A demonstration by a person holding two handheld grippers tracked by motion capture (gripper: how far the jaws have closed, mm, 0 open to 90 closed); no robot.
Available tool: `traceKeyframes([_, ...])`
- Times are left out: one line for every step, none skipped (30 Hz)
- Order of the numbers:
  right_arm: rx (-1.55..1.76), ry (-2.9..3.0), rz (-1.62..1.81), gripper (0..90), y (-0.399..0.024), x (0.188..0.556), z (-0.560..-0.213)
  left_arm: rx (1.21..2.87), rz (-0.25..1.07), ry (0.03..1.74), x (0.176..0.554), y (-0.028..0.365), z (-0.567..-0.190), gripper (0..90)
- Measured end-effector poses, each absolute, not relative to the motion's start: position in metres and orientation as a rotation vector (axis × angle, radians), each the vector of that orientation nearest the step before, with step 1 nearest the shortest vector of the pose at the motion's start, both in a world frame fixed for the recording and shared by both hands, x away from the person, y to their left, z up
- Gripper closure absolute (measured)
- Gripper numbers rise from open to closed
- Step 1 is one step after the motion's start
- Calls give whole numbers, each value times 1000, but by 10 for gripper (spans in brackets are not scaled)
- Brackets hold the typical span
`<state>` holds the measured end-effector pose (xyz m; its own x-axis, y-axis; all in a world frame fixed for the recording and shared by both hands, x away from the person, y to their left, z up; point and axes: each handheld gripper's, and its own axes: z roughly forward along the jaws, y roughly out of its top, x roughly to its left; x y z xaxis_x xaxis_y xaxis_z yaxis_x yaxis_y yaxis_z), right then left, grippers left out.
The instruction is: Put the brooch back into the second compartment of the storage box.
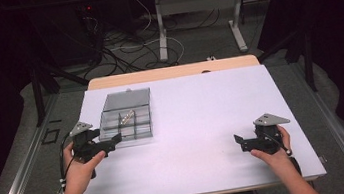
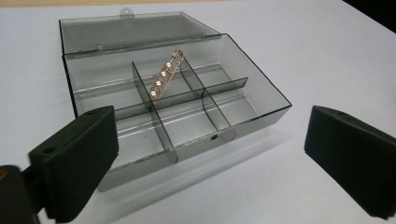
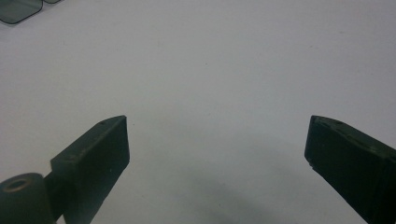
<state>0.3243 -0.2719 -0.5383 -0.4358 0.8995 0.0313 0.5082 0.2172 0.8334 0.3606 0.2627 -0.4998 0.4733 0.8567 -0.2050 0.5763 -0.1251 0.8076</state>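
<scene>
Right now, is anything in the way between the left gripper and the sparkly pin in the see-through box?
Only the box itself. Its near wall and an inner divider stand between the open left gripper and the pin. The lid is folded back, so nothing visible blocks a reach from above.

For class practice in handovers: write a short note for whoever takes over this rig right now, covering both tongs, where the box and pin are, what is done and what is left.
Left tongs: open, nothing between them, just in front of the clear compartment box.
Right tongs: open, empty, over bare table, well away from the box.
Box: lid open and laid back. The beaded pin leans on the dividers in a rear middle compartment.
Done: pin is in the box.
Left: probably closing the lid.
</scene>
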Motion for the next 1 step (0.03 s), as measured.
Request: traceKeyframes([1291,2028,1116,61,-273,325,-538,1813,388,1210,359,263,-501,16])
